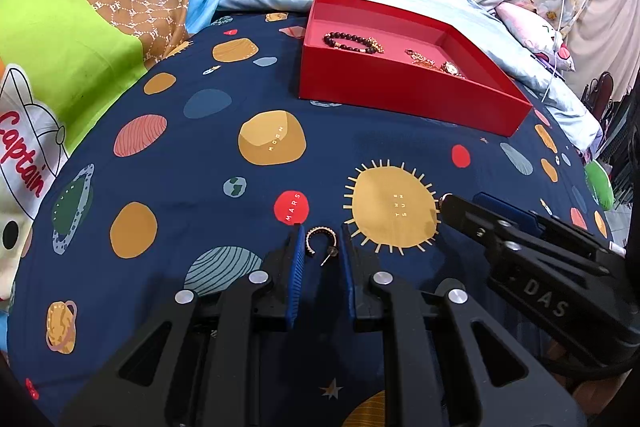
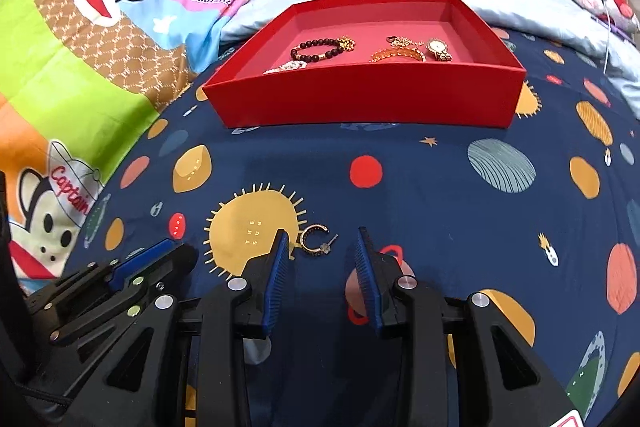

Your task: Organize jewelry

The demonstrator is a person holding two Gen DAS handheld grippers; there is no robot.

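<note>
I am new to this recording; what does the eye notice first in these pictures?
First the red box, lying far on the navy planet-print bedsheet, with jewelry inside. Then two small hoop earrings: one between the left gripper's fingers, another between the right gripper's.

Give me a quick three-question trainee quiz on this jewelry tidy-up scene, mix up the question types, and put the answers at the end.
1. Short answer: which timepiece lies inside the red box?
2. True or false: the red box is empty.
3. Multiple choice: what is the left tool shut on?
A. a finger ring
B. a hoop earring
C. a beaded bracelet

Key
1. A gold wristwatch, at the right end of the box in the right wrist view.
2. False: it already holds several pieces of jewelry.
3. B
</note>
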